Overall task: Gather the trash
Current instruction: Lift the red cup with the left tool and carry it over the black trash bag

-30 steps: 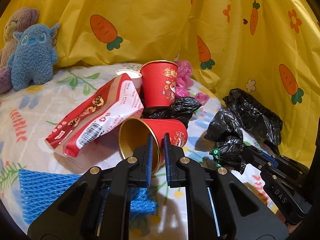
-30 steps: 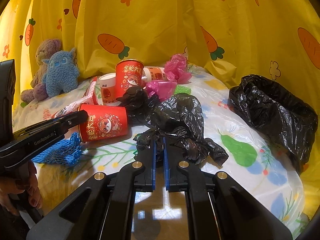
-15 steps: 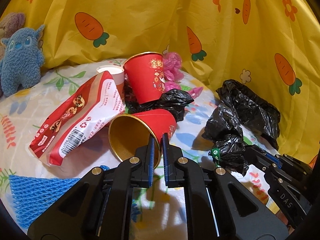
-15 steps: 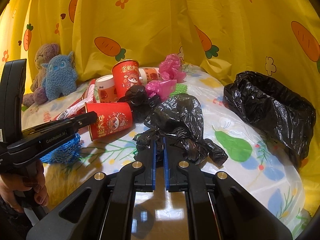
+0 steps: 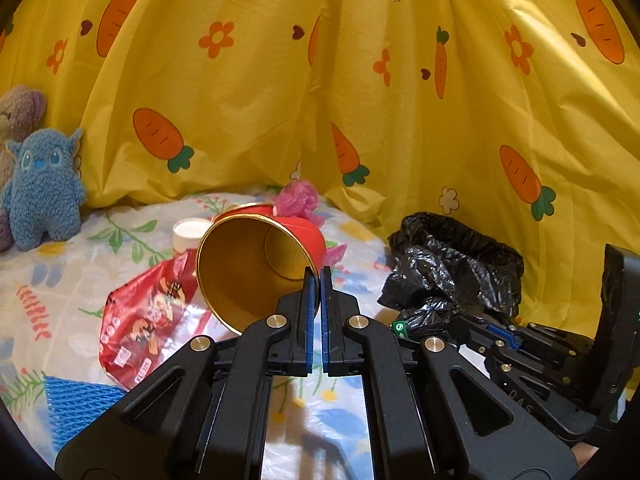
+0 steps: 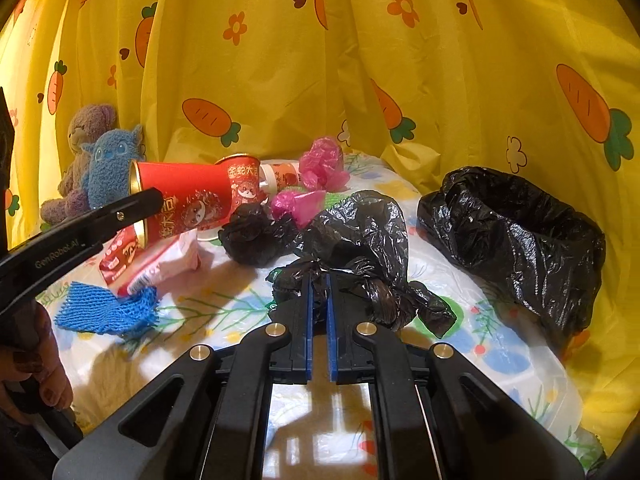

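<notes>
Trash status: one red cup lifted, rest on the tabletop.
Cup on its side, gold inside, rim pinched, clear of tabletop. Second red cup upright behind it. Snack bag lies flat. Pink plastic wads at back. Crumpled black bag pinched at a knotted end; open black bag off right.

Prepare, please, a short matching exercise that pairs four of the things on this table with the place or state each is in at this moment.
Things:
1. red paper cup
2. blue foam net
3. open black bin bag
4. crumpled black bag

States:
A. flat on the tablecloth, by the snack packet
B. rim clamped in the left tongs, lifted on its side
C. pinched in the right tongs
D. standing alone at the table's right end, mouth open

Pairs: 1-B, 2-A, 3-D, 4-C
</notes>
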Available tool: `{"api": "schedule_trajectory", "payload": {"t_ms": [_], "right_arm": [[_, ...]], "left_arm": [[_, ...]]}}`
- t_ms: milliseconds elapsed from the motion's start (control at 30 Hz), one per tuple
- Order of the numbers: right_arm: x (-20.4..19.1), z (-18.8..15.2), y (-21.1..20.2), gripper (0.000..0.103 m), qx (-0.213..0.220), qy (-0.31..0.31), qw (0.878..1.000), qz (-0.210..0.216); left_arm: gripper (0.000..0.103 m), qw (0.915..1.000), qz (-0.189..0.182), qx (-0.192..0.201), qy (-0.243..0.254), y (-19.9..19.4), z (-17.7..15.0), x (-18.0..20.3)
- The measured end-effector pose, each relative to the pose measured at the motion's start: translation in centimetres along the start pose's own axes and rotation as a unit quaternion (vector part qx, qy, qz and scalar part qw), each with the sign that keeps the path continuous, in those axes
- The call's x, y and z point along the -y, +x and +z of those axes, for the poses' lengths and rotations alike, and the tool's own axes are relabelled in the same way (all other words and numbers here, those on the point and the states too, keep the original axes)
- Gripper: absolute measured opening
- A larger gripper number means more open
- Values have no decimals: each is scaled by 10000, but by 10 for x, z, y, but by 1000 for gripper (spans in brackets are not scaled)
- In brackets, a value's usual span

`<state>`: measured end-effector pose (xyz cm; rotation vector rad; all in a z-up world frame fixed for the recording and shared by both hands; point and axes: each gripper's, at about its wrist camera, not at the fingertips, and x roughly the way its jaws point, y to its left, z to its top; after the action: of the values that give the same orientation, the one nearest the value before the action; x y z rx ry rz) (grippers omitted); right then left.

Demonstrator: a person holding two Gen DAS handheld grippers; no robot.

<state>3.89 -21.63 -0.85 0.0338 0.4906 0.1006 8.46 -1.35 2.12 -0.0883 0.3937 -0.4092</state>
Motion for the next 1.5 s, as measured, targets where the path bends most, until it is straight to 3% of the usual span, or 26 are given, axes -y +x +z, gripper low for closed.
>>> {"api": "schedule_trajectory", "payload": {"t_ms": [367,700,1000,1500], "right_arm": [[22,22,-16,6,492,5,9978,-434],[74,54,-8,6,932,29,9819,-1646],[131,67,26,6,817,151,9688,-2334],[177,62,58,6,454,511,9639,-2572]], "left_arm": [[2,9984,-526,156,159,10,26,38],[2,9912,-1200,305,460,65,58,89],[2,9767,-2012,350,659,139,85,141],[2,9571,-2847,-265,468,240,72,186]]}}
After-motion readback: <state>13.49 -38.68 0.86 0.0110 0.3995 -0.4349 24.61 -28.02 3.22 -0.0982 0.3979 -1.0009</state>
